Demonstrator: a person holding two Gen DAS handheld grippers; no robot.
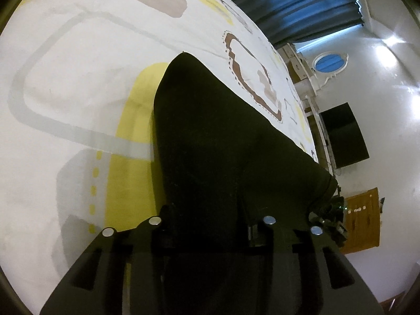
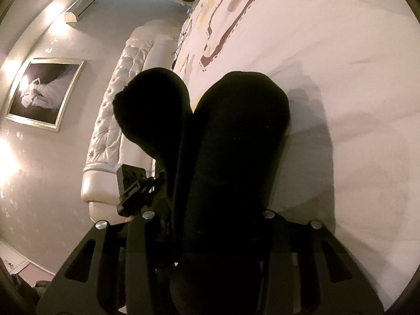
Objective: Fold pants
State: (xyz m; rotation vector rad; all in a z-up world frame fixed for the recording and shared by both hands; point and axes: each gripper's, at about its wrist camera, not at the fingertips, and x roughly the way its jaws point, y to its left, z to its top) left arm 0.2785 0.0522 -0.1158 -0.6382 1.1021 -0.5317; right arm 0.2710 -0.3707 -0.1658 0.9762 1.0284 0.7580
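Pants: black pants (image 1: 223,141) hang lifted above the bed sheet (image 1: 78,78), gripped at two places, one by each gripper.
Left gripper: the left gripper (image 1: 212,225) is clamped on the dark cloth, which fills the space between its fingers and runs forward from them.
Right gripper: the right gripper (image 2: 210,218) likewise pinches the pants (image 2: 236,144); cloth is bunched thick between its fingers.
Left view only: the cloth spreads as a broad sheet tapering to a rounded tip over the sheet's yellow band (image 1: 131,120). The right gripper (image 1: 328,215) shows at the cloth's far lower corner, small and dim. Beyond the bed edge are a blue curtain (image 1: 302,2), a dark screen (image 1: 344,136) on the wall, and a wooden door (image 1: 362,220).
Right view only: the cloth reads as two rounded lobes, side by side. Part of the left gripper (image 2: 134,189) sits beside the smaller lobe. A tufted headboard (image 2: 118,105), a framed picture (image 2: 44,92) and an air conditioner (image 2: 81,5) appear on the walls.
Materials: the pants are matte, soft and featureless black. The sheet is smooth white cotton-like fabric printed with grey, yellow and brown outlined shapes; the headboard is glossy, quilted and cream-coloured.
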